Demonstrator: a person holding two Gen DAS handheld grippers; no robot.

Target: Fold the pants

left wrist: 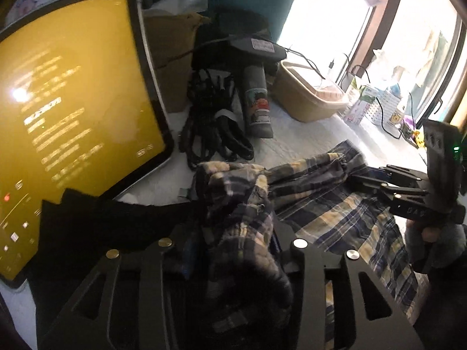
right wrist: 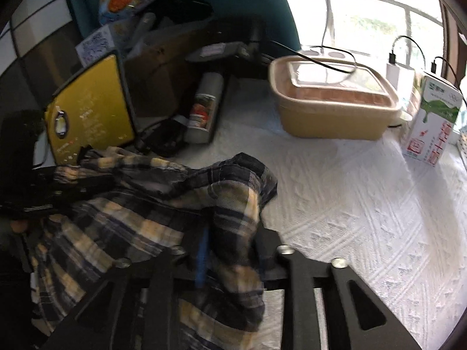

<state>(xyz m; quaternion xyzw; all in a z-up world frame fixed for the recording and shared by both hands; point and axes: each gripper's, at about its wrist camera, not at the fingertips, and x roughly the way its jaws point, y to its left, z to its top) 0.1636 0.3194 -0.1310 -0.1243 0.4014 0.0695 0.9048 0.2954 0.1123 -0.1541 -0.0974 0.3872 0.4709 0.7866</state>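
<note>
Pants [left wrist: 321, 204]: plaid, bunched on white quilted bench [right wrist: 364, 204].
Left tool [left wrist: 233, 233]: clamped on plaid cloth.
Right tool [right wrist: 230, 250]: pinching a fold.
Room: bright window [right wrist: 364, 8] behind.
Right view only: milk carton [right wrist: 432, 122].

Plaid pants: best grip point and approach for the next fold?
Judgement: the plaid pants are bunched, and both the left hand-held gripper and right hand-held gripper look shut on fabric. Regrip a flat outer hem edge near the white quilted cover, coming from that open side.
</note>
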